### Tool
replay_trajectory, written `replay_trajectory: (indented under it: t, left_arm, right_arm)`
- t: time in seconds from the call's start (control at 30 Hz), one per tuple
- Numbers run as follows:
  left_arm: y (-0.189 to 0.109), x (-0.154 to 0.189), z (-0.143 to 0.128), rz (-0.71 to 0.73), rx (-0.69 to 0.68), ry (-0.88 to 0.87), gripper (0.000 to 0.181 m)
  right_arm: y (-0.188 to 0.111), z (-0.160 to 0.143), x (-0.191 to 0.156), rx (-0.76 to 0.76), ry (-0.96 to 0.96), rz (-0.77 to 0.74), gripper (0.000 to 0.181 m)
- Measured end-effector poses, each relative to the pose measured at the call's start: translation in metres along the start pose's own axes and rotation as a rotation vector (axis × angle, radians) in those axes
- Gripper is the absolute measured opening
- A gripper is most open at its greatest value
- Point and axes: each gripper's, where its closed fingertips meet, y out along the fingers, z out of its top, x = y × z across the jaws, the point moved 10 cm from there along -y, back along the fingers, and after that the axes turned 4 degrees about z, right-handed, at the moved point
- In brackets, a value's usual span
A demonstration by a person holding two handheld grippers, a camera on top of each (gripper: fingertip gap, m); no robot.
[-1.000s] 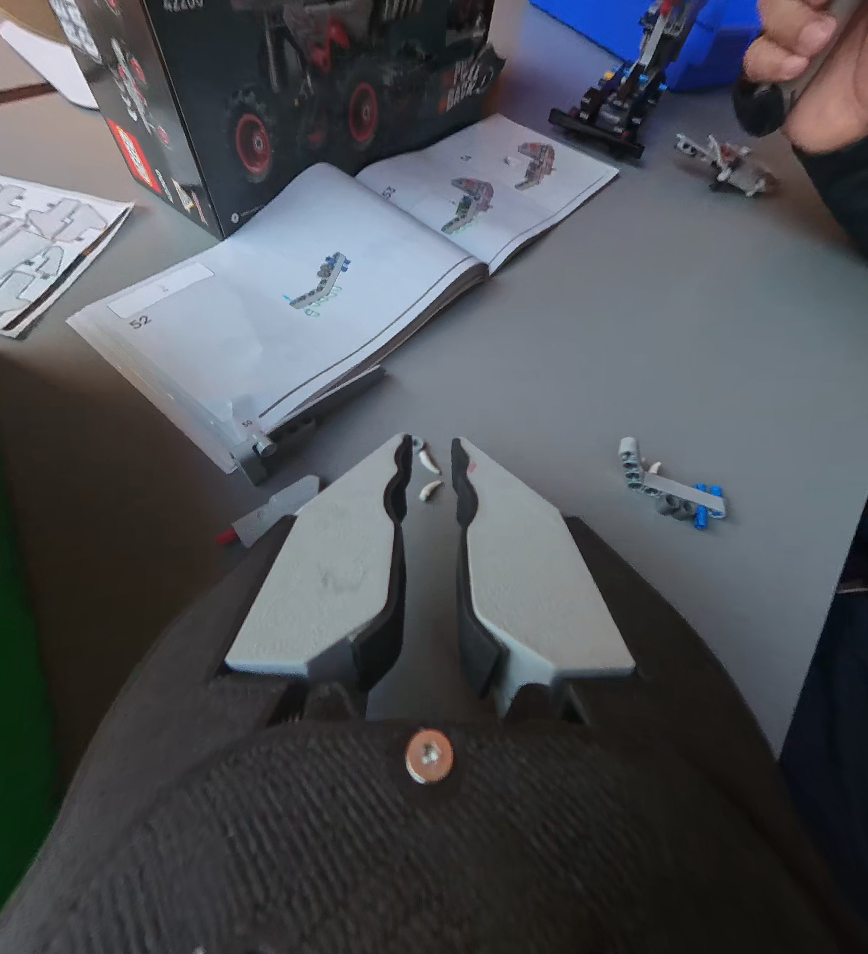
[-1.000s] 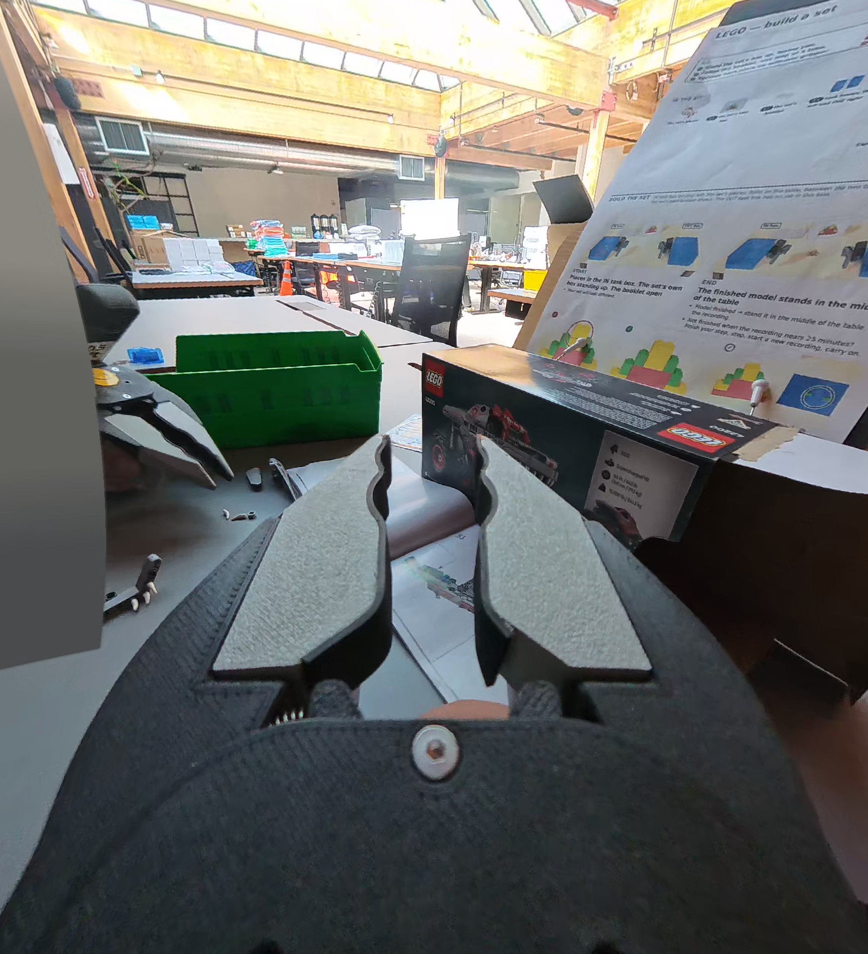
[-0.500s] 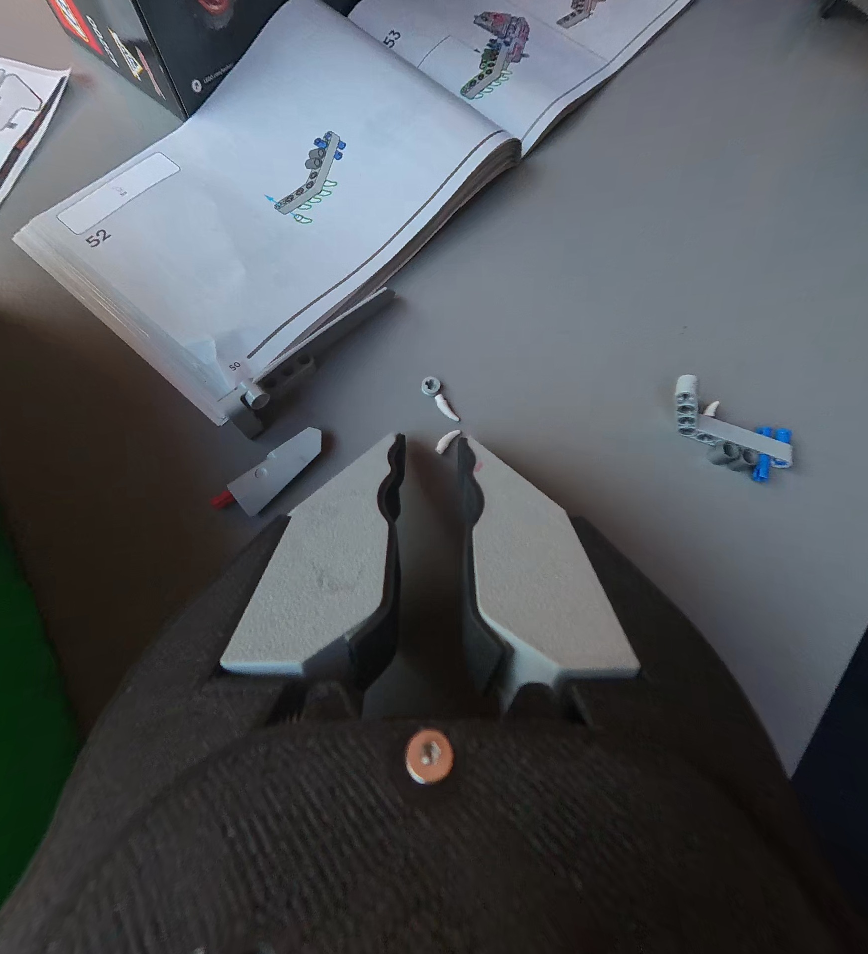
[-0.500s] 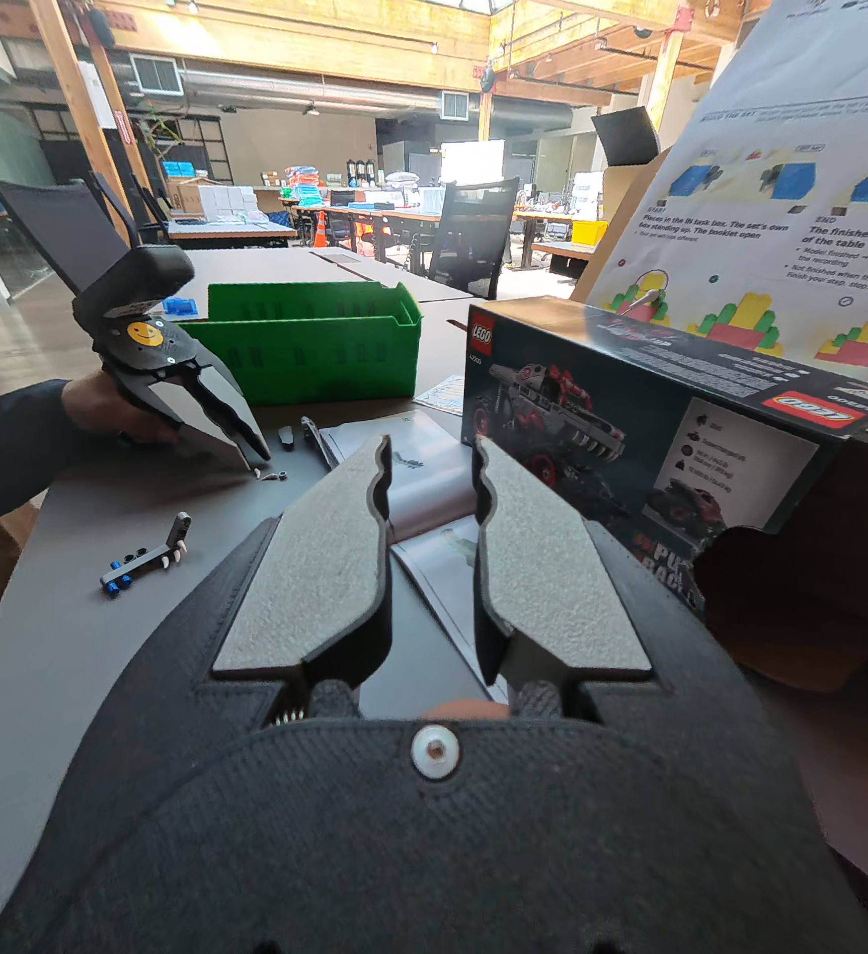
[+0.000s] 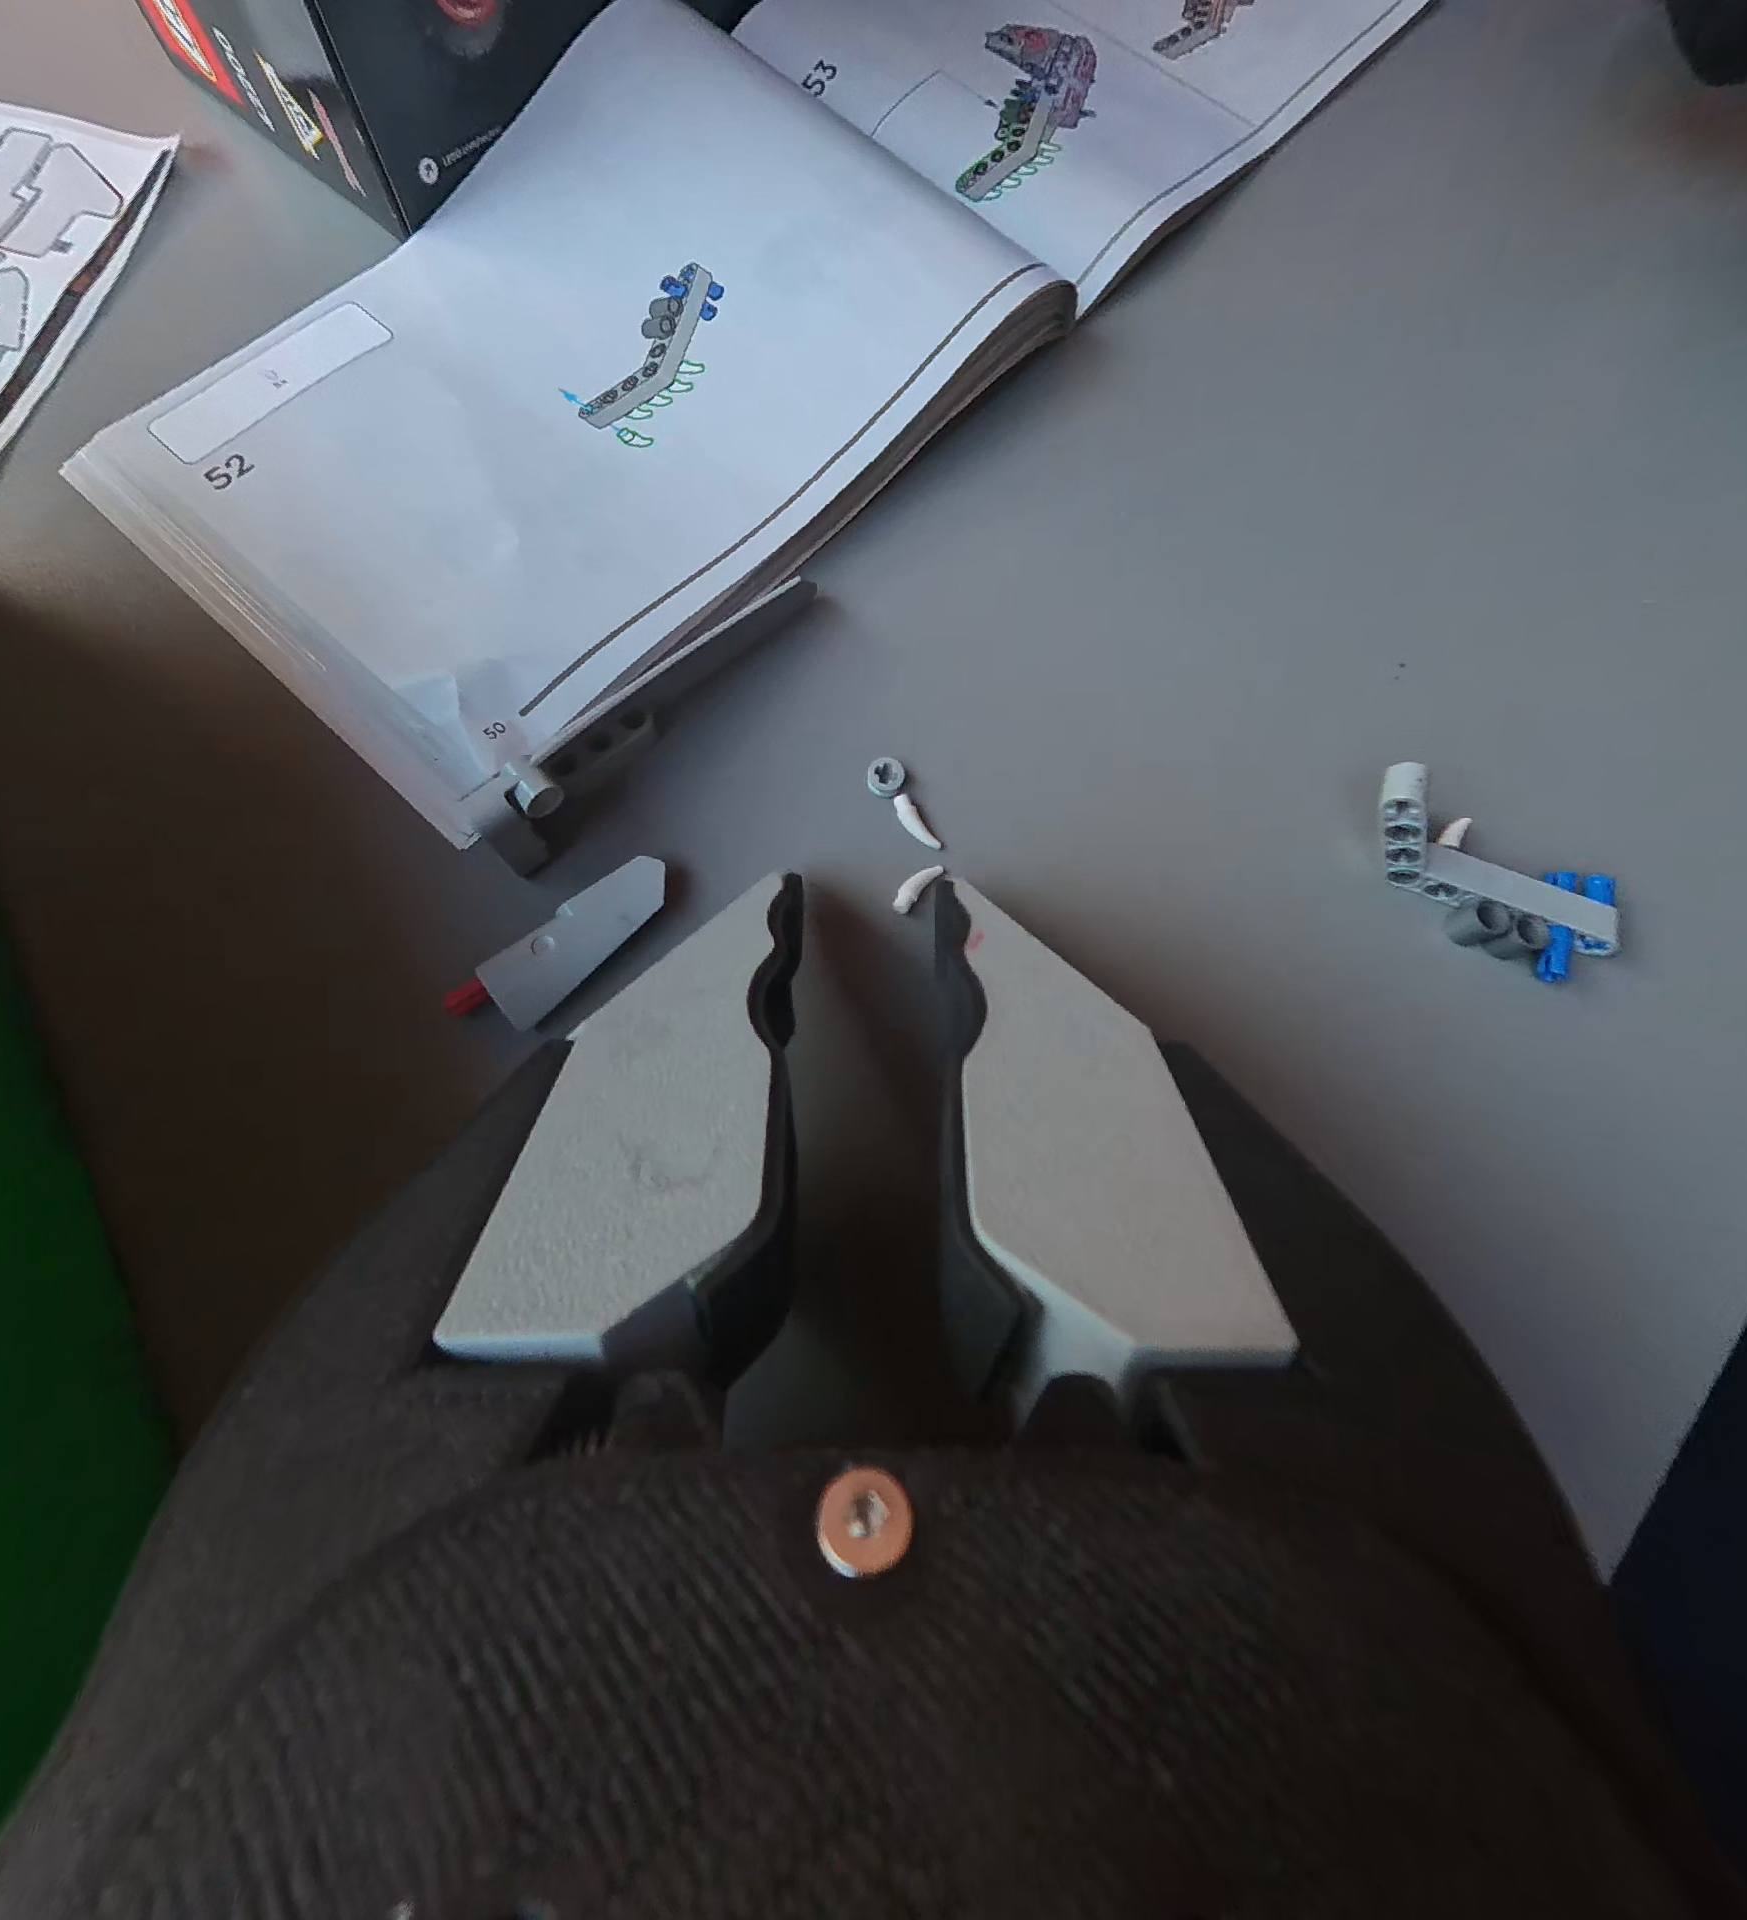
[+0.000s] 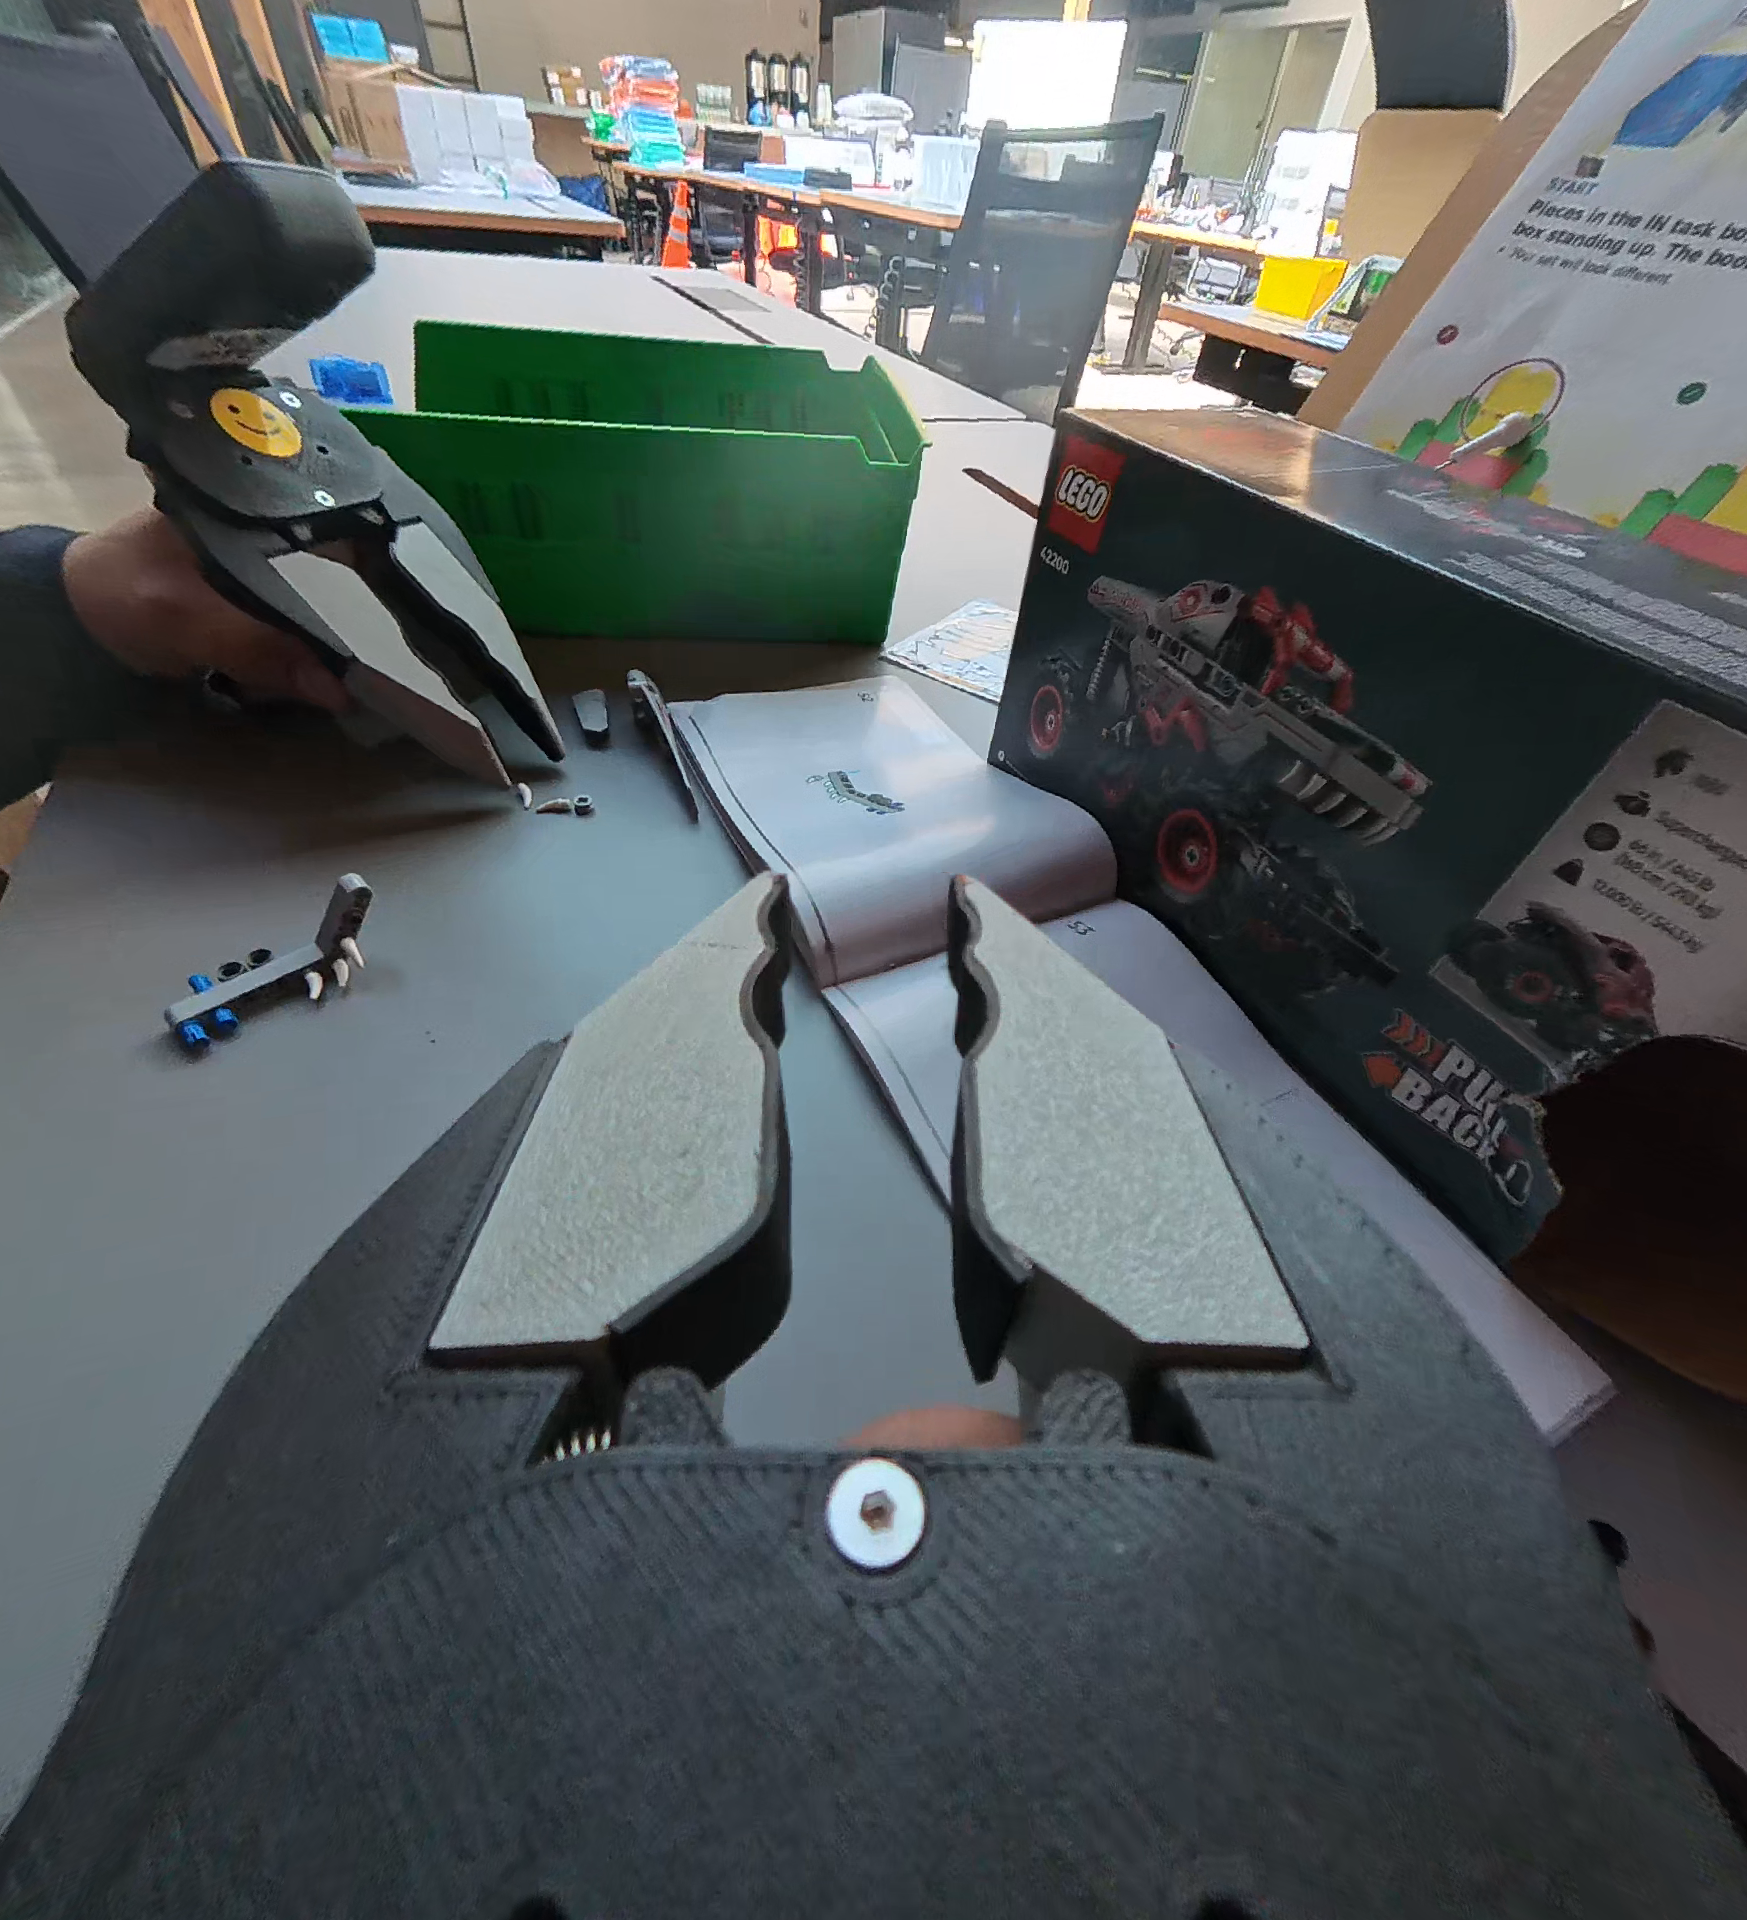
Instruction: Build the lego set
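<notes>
Grey table (image 5: 1264, 499) under booklet (image 5: 557, 416), bricks (image 5: 1492, 894)

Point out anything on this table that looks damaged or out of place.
The set box has a ragged tear at its lower right corner. A dark grey beam is wedged under the open booklet, propping its edge. Nothing else stands out.

left gripper (image 5: 869, 894) lowered toward white tooth (image 5: 916, 889), jaws parted wider

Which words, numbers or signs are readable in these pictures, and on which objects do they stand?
I do not quote writing; these things bear it.
Dark set box: a logo, a number, printed words.
Open instruction booklet: numbers at the page corners.
White poster behind the box: printed lines, partly cut off.
</notes>
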Motion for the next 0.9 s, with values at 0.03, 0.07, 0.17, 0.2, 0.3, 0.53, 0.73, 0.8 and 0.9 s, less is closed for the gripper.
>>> replay_trajectory:
  t: [0.03, 0.07, 0.17, 0.2, 0.3, 0.53, 0.73, 0.8, 0.9]
  left_arm:
    - [0.001, 0.0, 0.0, 0.001, -0.006, 0.0, 0.023]
    - [0.001, 0.0, 0.0, 0.003, -0.009, 0.0, 0.023]
    - [0.0, 0.0, 0.0, 0.012, 0.002, 0.0, 0.023]
    - [-0.001, 0.0, 0.0, 0.017, 0.011, 0.0, 0.023]
    - [-0.003, 0.0, 0.0, 0.025, 0.036, 0.003, 0.022]
    - [-0.009, 0.003, 0.001, 0.036, 0.096, 0.033, 0.021]
    - [-0.009, 0.003, 0.001, 0.028, 0.101, 0.037, 0.021]
    - [-0.009, 0.004, 0.001, 0.024, 0.1, 0.04, 0.021]
    - [-0.01, 0.004, 0.001, 0.019, 0.105, 0.038, 0.021]
  right_arm:
    - [-0.002, 0.001, 0.002, 0.007, -0.009, -0.018, 0.026]
    - [-0.006, 0.002, 0.005, 0.017, -0.01, -0.036, 0.027]
    - [-0.018, 0.008, 0.015, 0.06, 0.009, -0.099, 0.026]
    - [-0.023, 0.01, 0.018, 0.077, 0.018, -0.124, 0.026]
    - [-0.037, 0.016, 0.027, 0.143, 0.052, -0.176, 0.025]
    - [-0.048, 0.016, 0.037, 0.204, 0.085, -0.246, 0.024]
    - [-0.036, 0.006, 0.038, 0.141, 0.087, -0.227, 0.024]
    - [-0.033, 0.003, 0.038, 0.125, 0.087, -0.224, 0.025]
    - [-0.03, 0.0, 0.04, 0.109, 0.089, -0.222, 0.024]
